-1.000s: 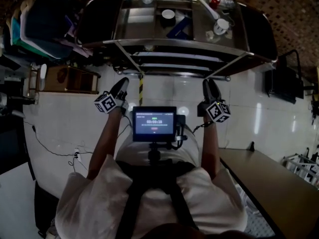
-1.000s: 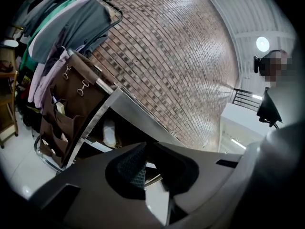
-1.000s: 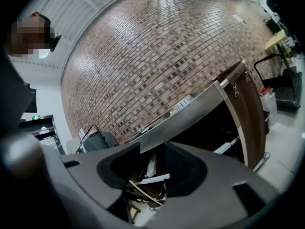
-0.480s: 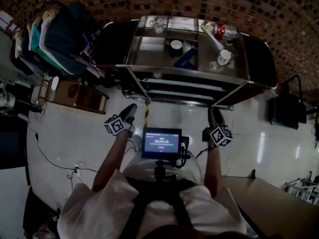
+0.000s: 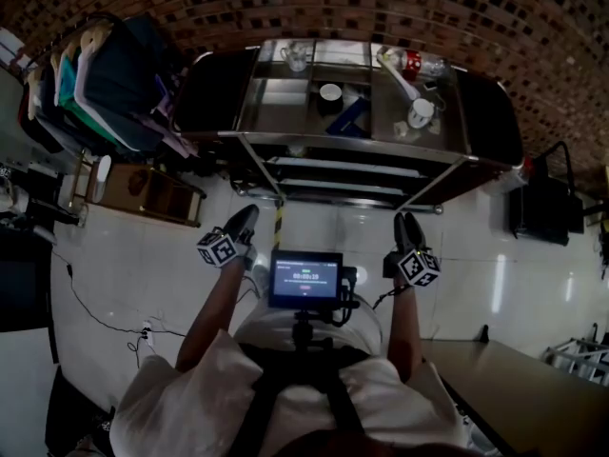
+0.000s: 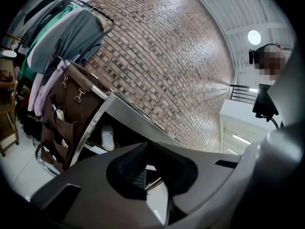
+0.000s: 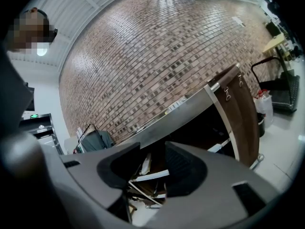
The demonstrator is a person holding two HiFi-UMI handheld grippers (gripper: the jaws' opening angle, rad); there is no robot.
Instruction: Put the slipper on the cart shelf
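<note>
one cart (image 5: 354, 143), two grippers: left gripper (image 5: 245, 215) closing empty, right gripper (image 5: 405, 221) parted.

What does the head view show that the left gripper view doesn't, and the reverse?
Only the head view: the cart top tray with a white cup and a blue item, the right tongs and a small screen. Only the left gripper view: a pale slipper-shaped thing on a lower cart shelf, and the left tongs with jaws together, nothing between. Both: the brick wall and the clothes rack.
</note>
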